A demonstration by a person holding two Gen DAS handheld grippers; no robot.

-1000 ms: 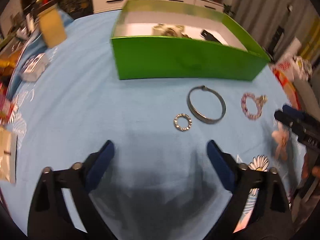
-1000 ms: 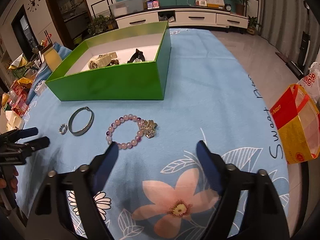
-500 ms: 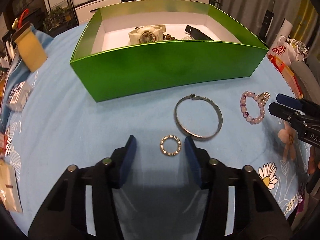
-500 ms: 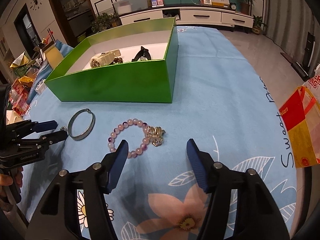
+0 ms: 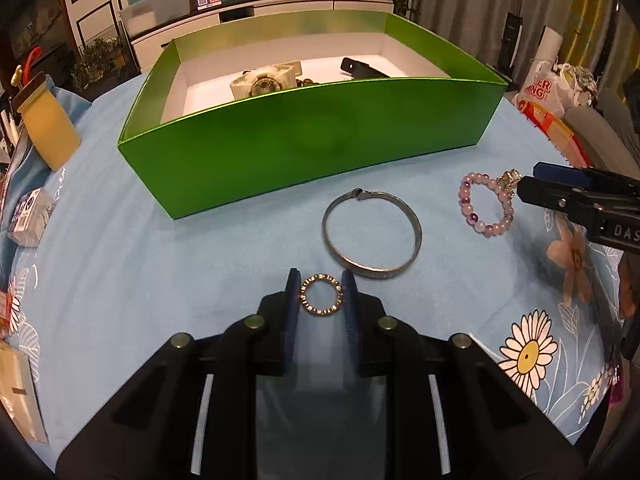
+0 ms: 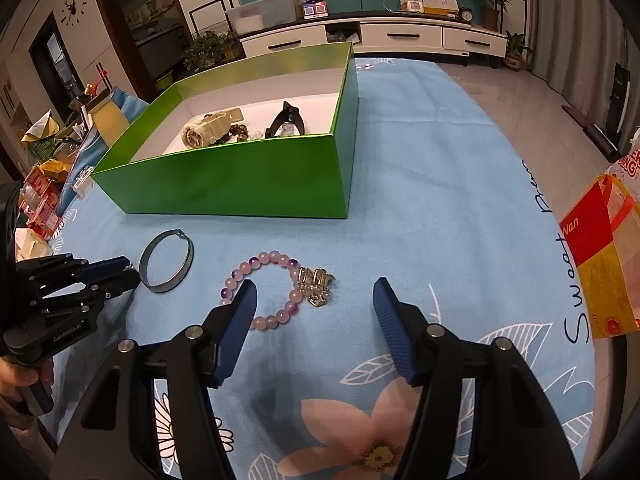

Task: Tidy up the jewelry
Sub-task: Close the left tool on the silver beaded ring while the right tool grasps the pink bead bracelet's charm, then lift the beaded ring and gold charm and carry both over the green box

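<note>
Down on the blue flowered cloth (image 5: 120,264), a small sparkly ring (image 5: 322,300) is seen lying flat between the two blue pads of the left gripper (image 5: 321,292). Its jaws are closing, and the pads are right at the ring's two sides; whether they already press on it cannot be told. Just beyond the ring, a silver bangle (image 5: 372,234) is laid flat on the cloth, close to the ring but not touching it. To the right of the bangle, a pink bead bracelet (image 6: 264,288) with a gold charm (image 6: 316,284) is found. The right gripper (image 6: 314,300) is held over this bracelet with its jaws wide apart, and nothing is gripped by it; one pad is seen over the bracelet's left beads. Behind all these things, a green box (image 5: 312,148) is set on the cloth. A pale watch (image 5: 264,82) and a black clip (image 6: 286,120) are kept inside it.
</note>
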